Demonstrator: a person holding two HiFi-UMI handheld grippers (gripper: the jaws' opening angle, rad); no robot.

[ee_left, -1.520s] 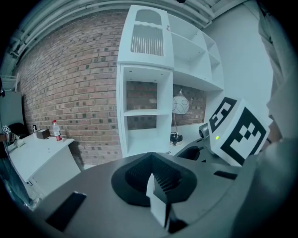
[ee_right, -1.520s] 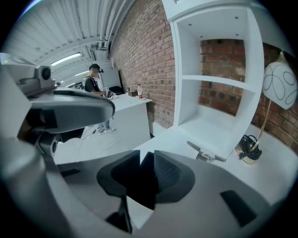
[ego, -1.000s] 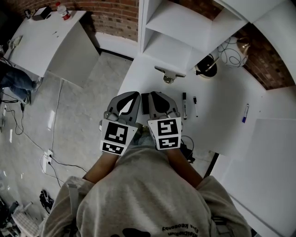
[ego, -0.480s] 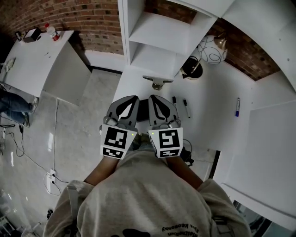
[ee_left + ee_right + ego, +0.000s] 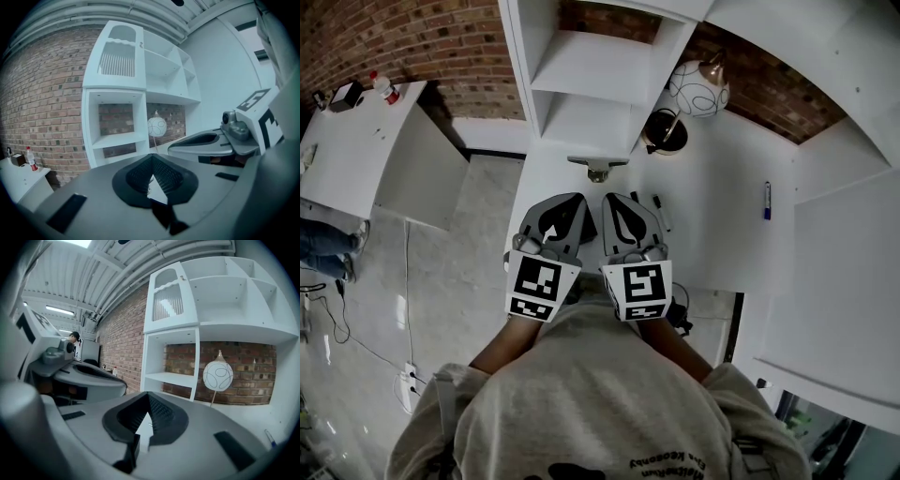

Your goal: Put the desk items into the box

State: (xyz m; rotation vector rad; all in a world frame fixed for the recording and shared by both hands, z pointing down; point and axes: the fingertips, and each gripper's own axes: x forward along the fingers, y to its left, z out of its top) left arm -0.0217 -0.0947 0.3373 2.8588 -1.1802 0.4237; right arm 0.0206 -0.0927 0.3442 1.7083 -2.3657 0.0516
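The left gripper (image 5: 576, 196) and the right gripper (image 5: 613, 198) are held side by side, almost touching, over the near edge of the white desk (image 5: 722, 239). They are nearer to the person than the globe lamp (image 5: 697, 86) and to the left of it. In each gripper view the two jaws meet at the tips and nothing is between them, so both grippers are closed and empty.

The desk items lie on the desk. A black marker (image 5: 660, 213) is below the lamp in the head view, a little to its left. A second dark pen (image 5: 635, 197) lies left of this marker, just beside the right gripper. A blue pen (image 5: 766, 200) lies alone to the right of the lamp and nearer to the person, well apart from both grippers. A small grey metal piece (image 5: 596, 167) is left of the lamp, at the foot of the white shelf unit (image 5: 591, 80). Which thing is the box, I cannot tell.

Each gripper's cube (image 5: 539, 281) shows black and white square patterns, no words. The grey sweatshirt (image 5: 600, 394) has a line of dark print, upside down and too small to read. Far left of the lamp, a bottle with a red cap (image 5: 382, 87) stands on another white table (image 5: 356, 141); its label is not readable.
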